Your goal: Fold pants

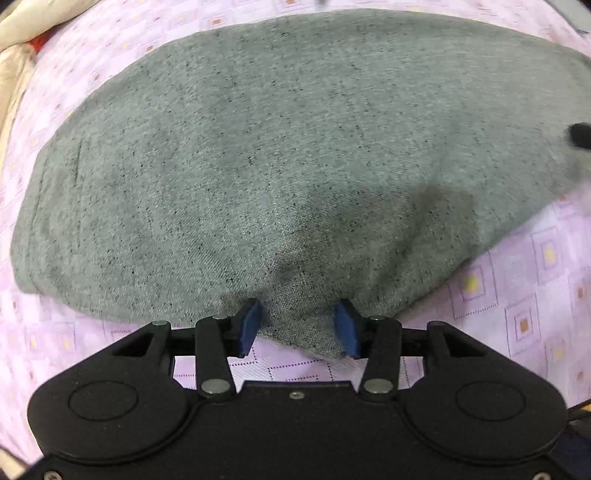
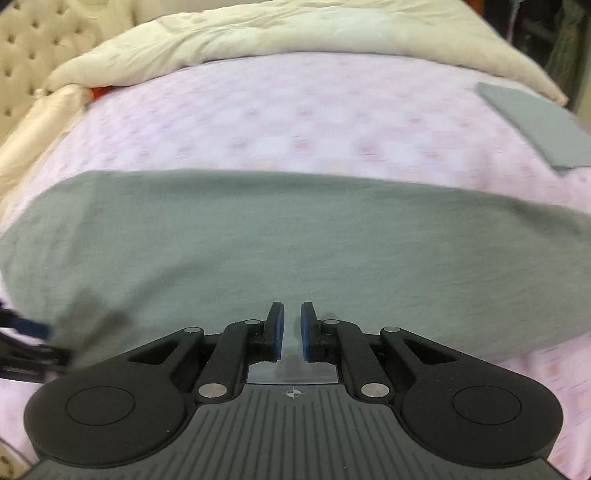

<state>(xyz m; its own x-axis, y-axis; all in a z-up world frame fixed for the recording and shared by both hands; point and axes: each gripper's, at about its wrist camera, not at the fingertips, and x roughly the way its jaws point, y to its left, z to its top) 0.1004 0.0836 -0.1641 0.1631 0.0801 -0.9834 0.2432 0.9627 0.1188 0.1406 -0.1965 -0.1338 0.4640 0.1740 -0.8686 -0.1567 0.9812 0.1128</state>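
Observation:
The grey pants [image 1: 277,147] lie spread flat on the pink patterned bed sheet [image 1: 535,277]. My left gripper [image 1: 299,326] is open, its blue pads [image 1: 251,325] on either side of a bunched corner at the near edge of the pants. In the right wrist view the pants [image 2: 295,251] form a wide grey band across the bed. My right gripper [image 2: 291,330] hangs over their near edge with its pads nearly together and a narrow gap between them, nothing clearly clamped. The left gripper shows at the left edge of the right wrist view [image 2: 26,332].
A cream quilt [image 2: 295,33] is piled along the far side of the bed, before a tufted headboard [image 2: 33,48]. A folded grey cloth [image 2: 535,122] lies at the far right on the sheet [image 2: 295,110]. A dark object [image 1: 580,134] shows at the right edge.

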